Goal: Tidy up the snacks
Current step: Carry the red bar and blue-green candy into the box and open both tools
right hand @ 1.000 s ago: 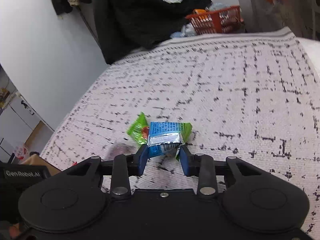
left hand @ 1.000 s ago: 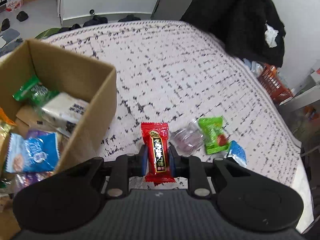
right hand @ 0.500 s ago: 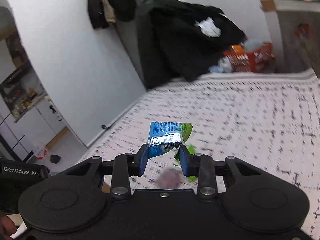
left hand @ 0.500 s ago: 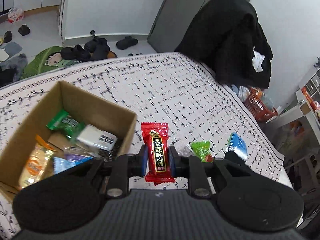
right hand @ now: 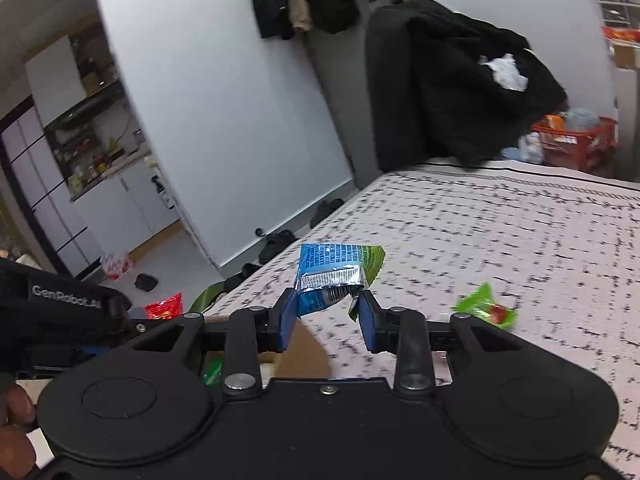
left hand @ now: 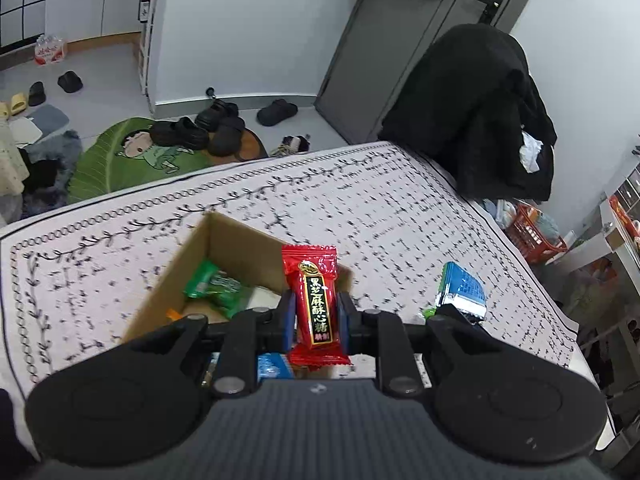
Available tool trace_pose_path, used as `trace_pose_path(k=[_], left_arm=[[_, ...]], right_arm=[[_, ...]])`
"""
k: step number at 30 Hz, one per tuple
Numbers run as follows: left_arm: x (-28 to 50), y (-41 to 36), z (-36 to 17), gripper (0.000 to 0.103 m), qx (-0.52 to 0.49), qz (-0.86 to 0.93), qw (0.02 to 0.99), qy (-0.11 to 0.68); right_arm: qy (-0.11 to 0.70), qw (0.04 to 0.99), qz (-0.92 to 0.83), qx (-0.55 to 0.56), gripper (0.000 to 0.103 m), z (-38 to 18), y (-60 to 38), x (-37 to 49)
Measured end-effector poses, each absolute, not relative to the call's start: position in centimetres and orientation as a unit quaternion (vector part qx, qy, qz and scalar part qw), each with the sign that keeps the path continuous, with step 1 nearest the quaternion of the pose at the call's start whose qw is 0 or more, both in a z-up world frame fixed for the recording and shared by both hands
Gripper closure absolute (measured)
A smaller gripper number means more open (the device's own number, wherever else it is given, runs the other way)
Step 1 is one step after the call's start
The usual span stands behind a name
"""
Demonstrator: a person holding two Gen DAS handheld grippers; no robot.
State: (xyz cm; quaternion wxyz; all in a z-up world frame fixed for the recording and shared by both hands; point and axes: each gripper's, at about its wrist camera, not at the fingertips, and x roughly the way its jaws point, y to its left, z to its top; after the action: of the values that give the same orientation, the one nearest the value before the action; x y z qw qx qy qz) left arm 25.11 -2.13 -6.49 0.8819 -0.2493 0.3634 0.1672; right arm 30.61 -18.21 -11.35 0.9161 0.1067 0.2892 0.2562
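- Left gripper (left hand: 315, 316): black two-finger tool with blue pads. The pads are pressed against both sides of a red foil candy wrapper with black label and gold characters (left hand: 313, 304). The wrapper stands upright between the pads, clear of the cloth.
- Open brown cardboard box (left hand: 224, 240): rests on the white tablecloth with black dash pattern and vine border (left hand: 360, 200). It sits just beyond and left of the left gripper, partly hidden by the tool body. The red candy is over the box's right near part.
- Box contents visible: a green snack packet (left hand: 214, 286) against the far left inside, a pale packet beside it, an orange corner, and a blue packet (left hand: 272, 366) glimpsed under the gripper.
- Right gripper (right hand: 328, 316): same black tool with blue pads. The pads pinch a blue and silver foil snack packet with a green edge (right hand: 332, 276), held off the cloth. In the left wrist view this packet (left hand: 462, 290) appears to the right of the box.
- Loose green candy wrapper with a red spot (right hand: 486, 310): lies on the cloth to the right of the right gripper, apart from the box.
- Surroundings: a black garment draped over a chair (left hand: 472, 112) at the far right edge of the table; an orange plastic basket (right hand: 576, 142) beyond it; dark shoes (left hand: 200, 128) and a green leaf-shaped mat (left hand: 132, 156) on the floor at the far left.
- A person's fingers (right hand: 14, 432) show at the near left edge of the right wrist view.
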Motion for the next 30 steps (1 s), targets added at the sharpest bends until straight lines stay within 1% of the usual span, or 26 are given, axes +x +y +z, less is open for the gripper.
trace_pose_path(k=[13, 15, 16, 23, 24, 25, 26, 27, 29, 30], left_arm=[[24.5, 2.3, -7.3, 0.082, -0.266, 0.141, 0.875, 0.38], [24.6, 2.5, -7.5, 0.081, -0.268, 0.128, 0.874, 0.384], [24.7, 2.6, -7.5, 0.078, -0.266, 0.127, 0.876, 0.383], [24.6, 4.3, -7.8, 0.076, -0.272, 0.13, 0.872, 0.385], [24.5, 4.6, -7.8, 0.074, -0.272, 0.133, 0.872, 0.385], [24.5, 4.9, -7.8, 0.07, -0.273, 0.136, 0.871, 0.384], [24.4, 5.2, -7.8, 0.065, -0.274, 0.138, 0.871, 0.384], [24.4, 5.4, -7.8, 0.062, -0.275, 0.14, 0.87, 0.386], [24.3, 5.7, -7.8, 0.049, -0.274, 0.147, 0.867, 0.388], [24.3, 5.7, -7.7, 0.046, -0.269, 0.154, 0.867, 0.391]], right_arm=[[0.287, 0.916, 0.268, 0.079, 0.07, -11.1, -14.4, 29.2], [0.292, 0.915, 0.268, 0.079, 0.07, -11.4, -14.2, 29.2], [0.294, 0.914, 0.268, 0.077, 0.07, -11.5, -14.0, 29.3], [0.307, 0.907, 0.282, 0.066, 0.07, -12.3, -12.3, 29.2], [0.307, 0.905, 0.288, 0.063, 0.069, -12.3, -11.9, 29.1], [0.307, 0.903, 0.293, 0.06, 0.068, -12.4, -11.5, 28.9], [0.307, 0.901, 0.302, 0.054, 0.063, -12.4, -11.2, 28.7], [0.305, 0.9, 0.309, 0.047, 0.053, -12.4, -10.8, 28.5], [0.301, 0.901, 0.31, 0.035, 0.042, -12.4, -10.5, 28.3], [0.298, 0.903, 0.307, 0.033, 0.04, -12.3, -10.6, 28.2]])
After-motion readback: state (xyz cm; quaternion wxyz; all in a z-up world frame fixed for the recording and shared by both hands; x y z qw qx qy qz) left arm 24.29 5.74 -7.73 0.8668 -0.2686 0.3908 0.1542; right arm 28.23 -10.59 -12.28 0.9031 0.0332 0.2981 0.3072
